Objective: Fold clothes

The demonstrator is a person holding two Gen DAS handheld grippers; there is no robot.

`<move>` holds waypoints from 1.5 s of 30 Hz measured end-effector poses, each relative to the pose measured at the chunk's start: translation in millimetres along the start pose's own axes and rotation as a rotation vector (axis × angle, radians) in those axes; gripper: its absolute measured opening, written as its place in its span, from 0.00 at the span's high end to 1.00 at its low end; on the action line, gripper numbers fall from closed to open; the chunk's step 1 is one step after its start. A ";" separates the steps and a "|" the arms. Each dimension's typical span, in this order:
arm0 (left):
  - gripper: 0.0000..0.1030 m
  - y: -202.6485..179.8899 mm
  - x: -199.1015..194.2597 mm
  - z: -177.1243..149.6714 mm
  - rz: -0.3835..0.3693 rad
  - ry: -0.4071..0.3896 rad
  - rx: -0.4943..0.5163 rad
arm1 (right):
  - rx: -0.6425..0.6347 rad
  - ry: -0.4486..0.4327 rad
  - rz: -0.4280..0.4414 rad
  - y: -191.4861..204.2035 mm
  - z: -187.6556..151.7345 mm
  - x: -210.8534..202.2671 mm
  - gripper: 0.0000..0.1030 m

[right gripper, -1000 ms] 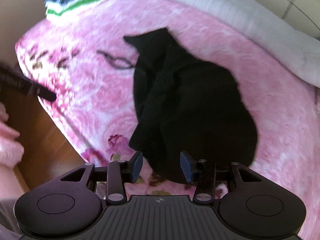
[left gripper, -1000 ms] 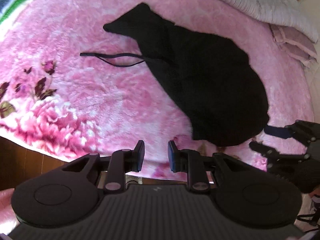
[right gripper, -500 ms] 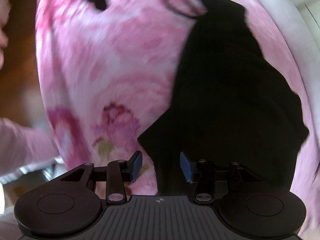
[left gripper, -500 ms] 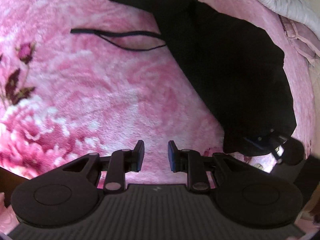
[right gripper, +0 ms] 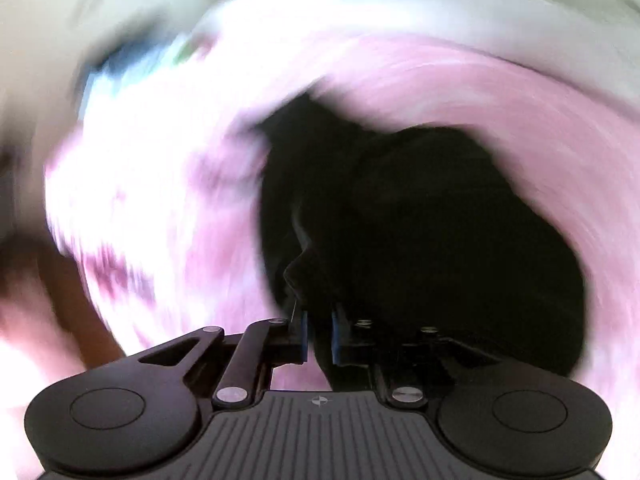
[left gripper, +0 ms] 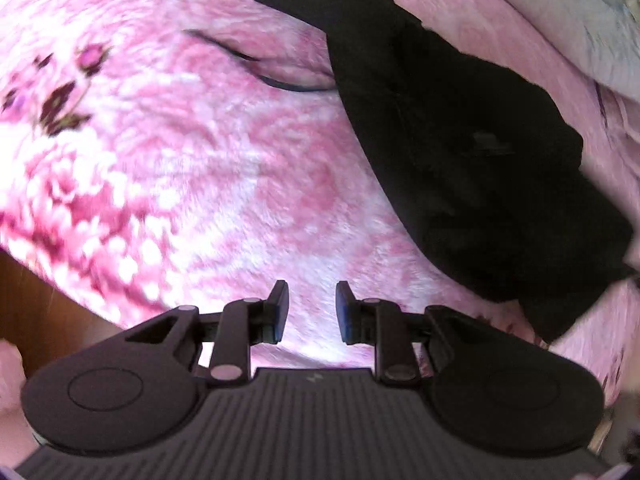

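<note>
Your left gripper point(left gripper: 308, 306) is over the pink flowery blanket point(left gripper: 192, 168). Its two fingers are spread apart, and only the fuzzy blanket shows in the gap between them. It is not touching the clothes.

The black garment point(left gripper: 460, 152) lies on the blanket, up and to the right of your left gripper. It runs in a long slant, with a pointed end at the top and a wide end low on the right. A thin black string point(left gripper: 280, 80) comes out from its left side and curls on the blanket. A pale quilt point(left gripper: 560, 20) sits past the garment, along the top right.

Your right gripper point(right gripper: 318, 336) has its fingers pulled close together, and they pinch a fold of the black garment point(right gripper: 420, 220). The cloth bunches up right at the blue pads point(right gripper: 305, 332) and spreads out wide behind them. This view is very blurry, so the pink blanket point(right gripper: 500, 92) looks smeared. A blue and green smudge point(right gripper: 132, 64) shows at the top left, but you cannot tell what it is.
</note>
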State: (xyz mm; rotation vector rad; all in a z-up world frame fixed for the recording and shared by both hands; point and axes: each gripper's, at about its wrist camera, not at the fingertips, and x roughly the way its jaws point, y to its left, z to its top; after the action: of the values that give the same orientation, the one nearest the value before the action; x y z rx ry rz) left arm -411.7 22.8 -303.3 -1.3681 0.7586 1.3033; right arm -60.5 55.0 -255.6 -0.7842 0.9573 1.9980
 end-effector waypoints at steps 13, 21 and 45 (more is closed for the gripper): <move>0.77 -25.2 26.3 0.4 -0.042 -0.058 -0.225 | 1.490 -0.280 -0.409 -322.4 -119.9 -156.1 0.79; 0.63 -28.1 55.7 45.5 -0.106 -0.115 -0.294 | 1.348 -0.191 -0.448 -315.1 -158.5 -112.9 0.45; 0.75 -27.4 -114.6 123.2 0.023 -0.446 -0.027 | 1.168 -0.309 -0.354 -289.0 -121.1 -121.4 0.96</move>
State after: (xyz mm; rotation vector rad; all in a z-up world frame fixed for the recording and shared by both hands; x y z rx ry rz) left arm -445.4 122.1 -168.9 -1.0344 0.4515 1.5691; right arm 266.9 30.9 -327.6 0.0288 1.4137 0.9251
